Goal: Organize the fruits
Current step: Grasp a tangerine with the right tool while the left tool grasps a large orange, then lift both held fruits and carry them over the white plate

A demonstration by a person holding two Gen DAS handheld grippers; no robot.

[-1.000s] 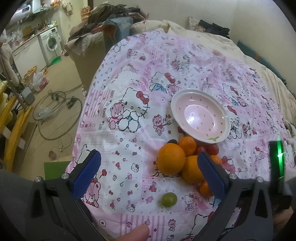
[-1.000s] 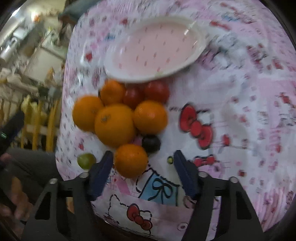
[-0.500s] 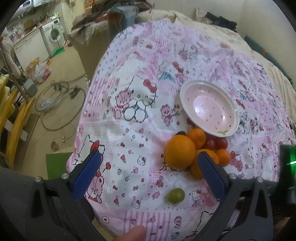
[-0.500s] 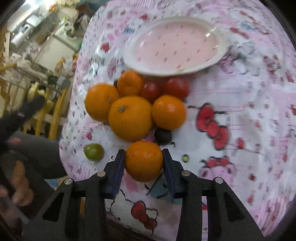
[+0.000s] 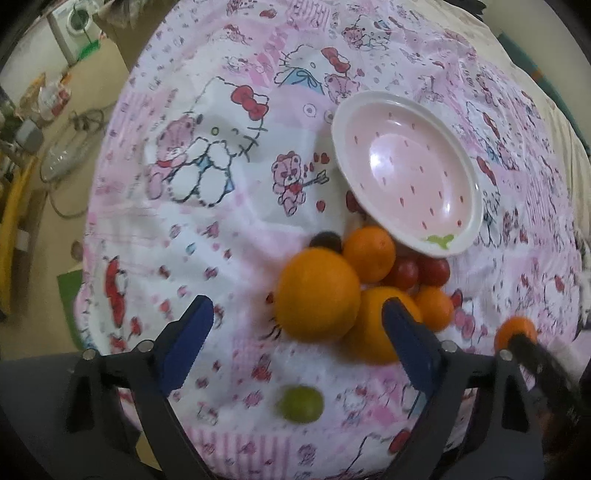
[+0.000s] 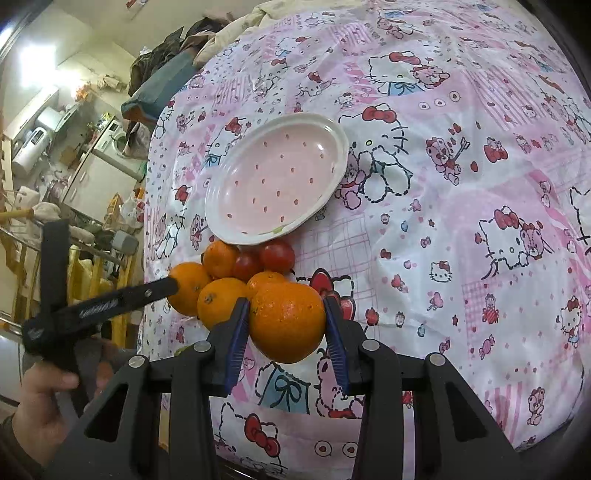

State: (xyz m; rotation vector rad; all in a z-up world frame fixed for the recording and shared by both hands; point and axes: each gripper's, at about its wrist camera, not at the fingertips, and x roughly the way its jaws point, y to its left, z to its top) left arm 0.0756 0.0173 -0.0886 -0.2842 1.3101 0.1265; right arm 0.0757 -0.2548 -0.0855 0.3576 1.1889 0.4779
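Note:
My right gripper is shut on an orange and holds it above the cloth, near the fruit pile; the same orange shows at the right edge of the left wrist view. My left gripper is open, low over the cloth, with a big orange just ahead between its fingers. A pink plate with a white rim lies empty behind the pile and shows in the right wrist view too. Several oranges and two red tomatoes lie by its near rim. A green fruit lies alone close to the left gripper.
The pink cartoon-print cloth covers a bed; its edge drops to the floor on the left. A dark fruit sits behind the big orange. Cables and a washing machine are on the floor side.
My right gripper has lifted the orange off the cloth and pulled back from the pile. My left gripper has moved closer to the fruit pile and lower.

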